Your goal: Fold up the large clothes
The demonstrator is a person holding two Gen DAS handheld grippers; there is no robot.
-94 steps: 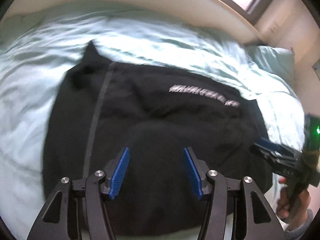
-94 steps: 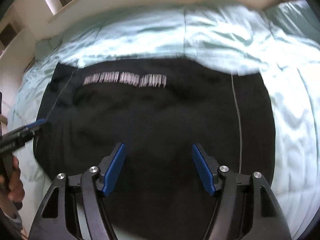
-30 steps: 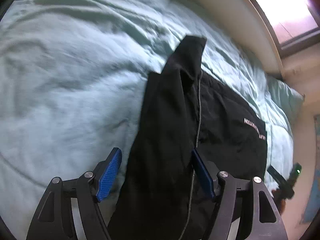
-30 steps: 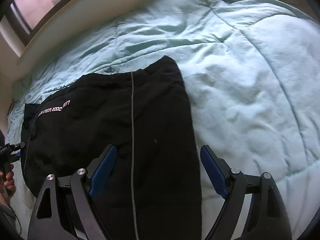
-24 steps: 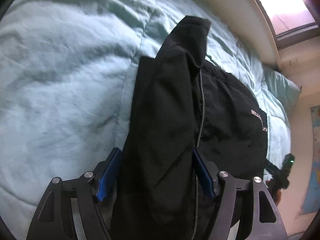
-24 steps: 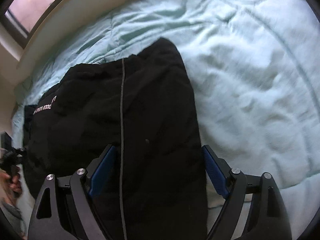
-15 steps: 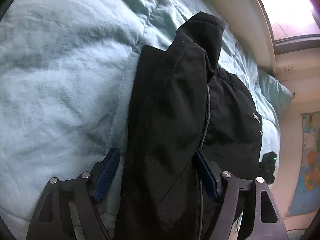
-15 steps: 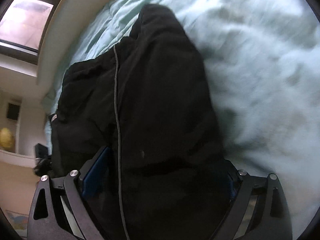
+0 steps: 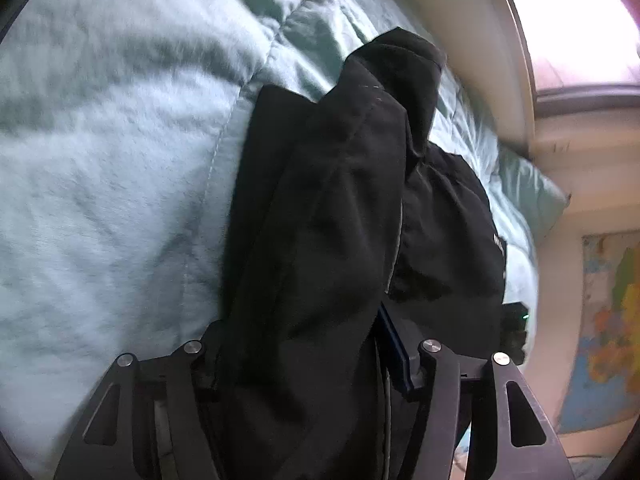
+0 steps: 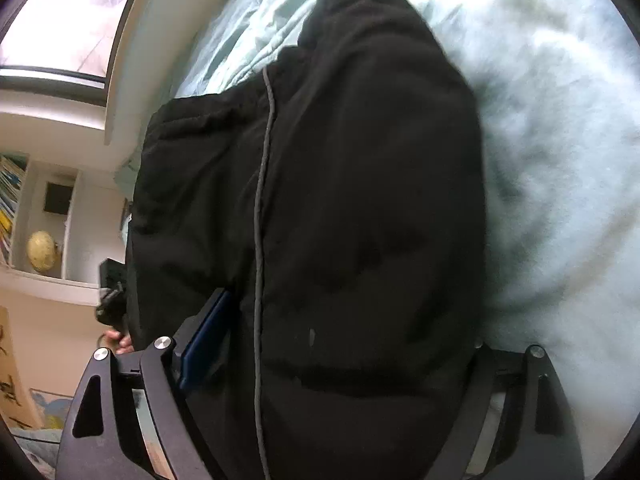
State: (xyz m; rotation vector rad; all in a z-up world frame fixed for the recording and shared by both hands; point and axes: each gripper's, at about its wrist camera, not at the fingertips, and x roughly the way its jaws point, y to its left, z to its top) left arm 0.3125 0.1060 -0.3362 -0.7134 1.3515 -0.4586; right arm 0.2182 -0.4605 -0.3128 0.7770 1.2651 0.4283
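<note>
Here the left gripper (image 9: pixel 308 344) has just been closing, its jaws now pinching a bunched side fold of the black garment (image 9: pixel 332 216). The right gripper (image 10: pixel 340 344) stands wide, the garment's other edge filling the gap; whether it grips, I cannot tell. The garment lies on the pale green bed (image 9: pixel 104 152), a window (image 10: pixel 64 28) beyond.

Both tools are angled downward, the left tool (image 9: pixel 304 344) with jaws just narrowed, the right tool (image 10: pixel 340 344) spread wide.
</note>
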